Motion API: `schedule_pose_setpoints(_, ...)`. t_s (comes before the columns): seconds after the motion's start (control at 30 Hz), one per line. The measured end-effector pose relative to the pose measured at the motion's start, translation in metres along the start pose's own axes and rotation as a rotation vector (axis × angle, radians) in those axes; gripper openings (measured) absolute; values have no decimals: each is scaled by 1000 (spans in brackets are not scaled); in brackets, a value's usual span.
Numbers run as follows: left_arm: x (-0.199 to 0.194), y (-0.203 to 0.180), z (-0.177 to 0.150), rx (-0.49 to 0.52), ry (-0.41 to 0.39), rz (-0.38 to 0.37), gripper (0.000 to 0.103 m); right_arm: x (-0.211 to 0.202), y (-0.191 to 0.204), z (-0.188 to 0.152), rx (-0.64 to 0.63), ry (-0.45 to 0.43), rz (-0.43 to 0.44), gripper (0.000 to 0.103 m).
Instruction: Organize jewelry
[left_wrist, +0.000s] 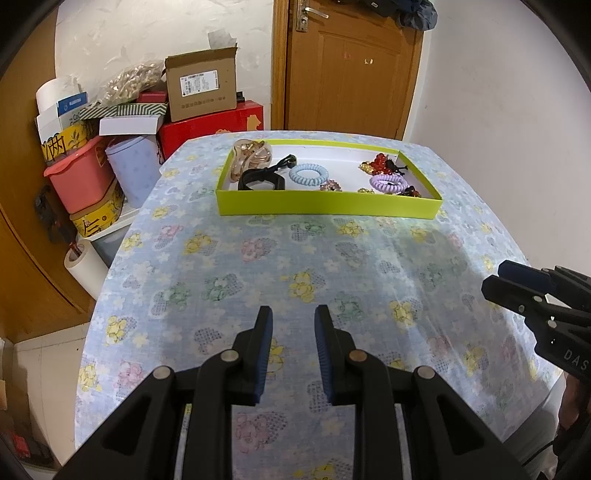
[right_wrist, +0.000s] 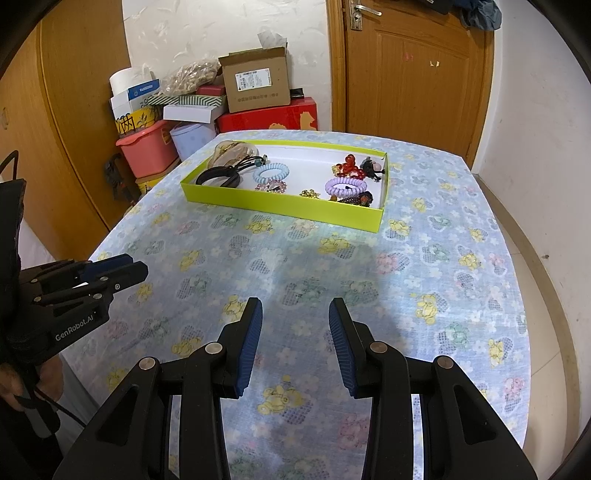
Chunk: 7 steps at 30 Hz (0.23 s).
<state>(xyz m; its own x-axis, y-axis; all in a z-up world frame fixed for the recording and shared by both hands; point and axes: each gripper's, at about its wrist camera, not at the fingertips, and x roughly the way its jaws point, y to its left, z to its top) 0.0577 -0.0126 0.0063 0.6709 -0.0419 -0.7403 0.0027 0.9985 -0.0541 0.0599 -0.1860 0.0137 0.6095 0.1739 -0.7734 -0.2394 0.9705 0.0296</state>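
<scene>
A lime-green tray (left_wrist: 325, 208) (right_wrist: 280, 206) sits at the far end of the floral tablecloth. It holds a beige hair claw (left_wrist: 251, 157), a black band (left_wrist: 260, 181), a blue coil tie (left_wrist: 308, 173) (right_wrist: 270, 171), a purple coil tie (left_wrist: 389, 182) (right_wrist: 345, 186), red beads (left_wrist: 380, 164) (right_wrist: 347, 166) and small brooches. My left gripper (left_wrist: 293, 314) is open and empty over the near cloth. My right gripper (right_wrist: 295, 306) is open and empty, also well short of the tray. Each gripper shows at the edge of the other's view (left_wrist: 496, 278) (right_wrist: 135, 266).
The table (right_wrist: 461, 258) drops off on all sides. Stacked boxes (left_wrist: 201, 86), a pink bin (left_wrist: 79, 177) and a paper roll (left_wrist: 83, 262) crowd the left beyond the table. A wooden door (right_wrist: 413, 74) stands behind.
</scene>
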Motion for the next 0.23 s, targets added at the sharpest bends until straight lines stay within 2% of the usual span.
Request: schedule_pose_setpoints(0.23,-1,-2,0,0,-7,-5,24,-1,2,-1,1,-3,0,39)
